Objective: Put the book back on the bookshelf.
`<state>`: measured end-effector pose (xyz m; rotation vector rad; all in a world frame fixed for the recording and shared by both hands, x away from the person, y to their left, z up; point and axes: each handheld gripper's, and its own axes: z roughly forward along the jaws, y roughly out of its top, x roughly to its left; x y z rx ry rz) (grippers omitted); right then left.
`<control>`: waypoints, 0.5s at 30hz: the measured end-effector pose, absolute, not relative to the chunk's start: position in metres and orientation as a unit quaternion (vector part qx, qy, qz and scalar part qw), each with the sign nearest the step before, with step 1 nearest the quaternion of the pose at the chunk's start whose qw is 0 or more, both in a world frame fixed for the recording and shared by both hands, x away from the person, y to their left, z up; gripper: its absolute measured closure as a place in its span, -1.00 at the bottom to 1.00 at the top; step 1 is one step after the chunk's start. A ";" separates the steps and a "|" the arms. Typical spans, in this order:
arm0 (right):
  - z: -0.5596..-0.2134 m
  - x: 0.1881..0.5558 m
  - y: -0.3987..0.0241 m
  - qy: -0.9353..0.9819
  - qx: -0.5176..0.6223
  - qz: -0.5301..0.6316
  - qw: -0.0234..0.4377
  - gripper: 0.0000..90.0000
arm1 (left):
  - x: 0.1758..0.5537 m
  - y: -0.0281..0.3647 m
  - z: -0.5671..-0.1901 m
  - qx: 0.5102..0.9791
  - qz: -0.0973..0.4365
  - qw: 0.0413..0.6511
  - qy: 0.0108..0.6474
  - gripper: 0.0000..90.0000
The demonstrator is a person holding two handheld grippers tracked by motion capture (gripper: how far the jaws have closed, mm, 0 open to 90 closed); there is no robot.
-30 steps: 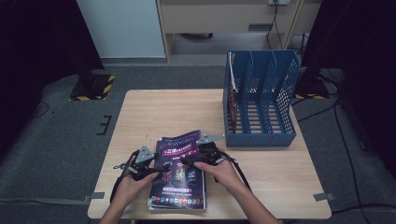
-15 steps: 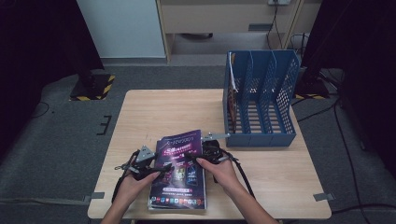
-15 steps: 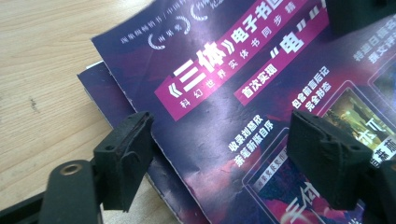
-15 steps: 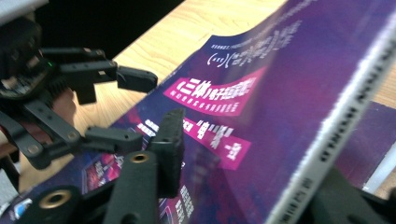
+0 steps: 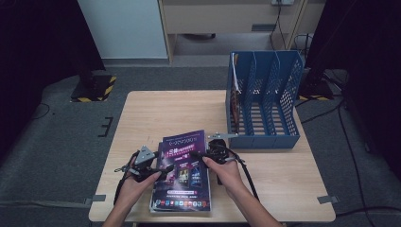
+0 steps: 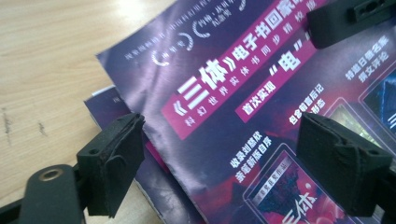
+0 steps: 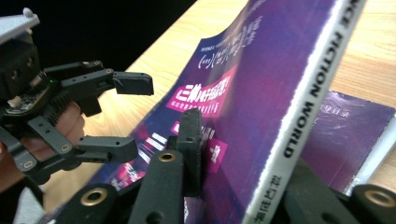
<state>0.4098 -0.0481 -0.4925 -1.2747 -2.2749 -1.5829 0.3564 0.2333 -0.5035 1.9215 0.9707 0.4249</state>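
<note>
A purple magazine [image 5: 183, 158] tops a small stack at the table's front. My right gripper [image 5: 206, 154] is shut on its right, spine edge. In the right gripper view [image 7: 243, 172] the jaws have just been closing and now clamp the cover and white spine [image 7: 289, 126], tilting that edge up. My left gripper [image 5: 163, 171] is at the magazine's left edge. Its jaws have just been opening and stand wide in the left gripper view [image 6: 224, 158], the cover [image 6: 243, 93] between them but not pressed. The left gripper [image 7: 128, 116] is also seen from the right.
Another purple magazine [image 7: 345, 126] lies flat beneath the top one, its corner [image 6: 105, 107] poking out on the wood. A blue slotted file rack [image 5: 265, 99] stands at the table's back right, with something brown [image 5: 234, 101] upright in its leftmost slot.
The right gripper's jaws have closed onto the top magazine's right edge. The left gripper's jaws have spread. Both hands have stayed nearly in place.
</note>
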 end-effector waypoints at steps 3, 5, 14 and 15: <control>-0.490 0.412 -0.053 -0.742 -0.420 -0.520 0.047 0.71 | 0.356 0.236 -0.501 0.774 0.175 0.462 0.396 -0.69; -0.488 0.413 -0.055 -0.742 -0.418 -0.522 0.044 0.72 | 0.356 0.236 -0.501 0.773 0.176 0.464 0.395 -0.69; -0.469 0.413 -0.054 -0.759 -0.395 -0.517 0.009 0.76 | 0.354 0.236 -0.498 0.774 0.179 0.466 0.390 -0.67; -0.467 0.412 -0.053 -0.762 -0.390 -0.516 0.003 0.76 | 0.354 0.236 -0.498 0.774 0.179 0.466 0.389 -0.66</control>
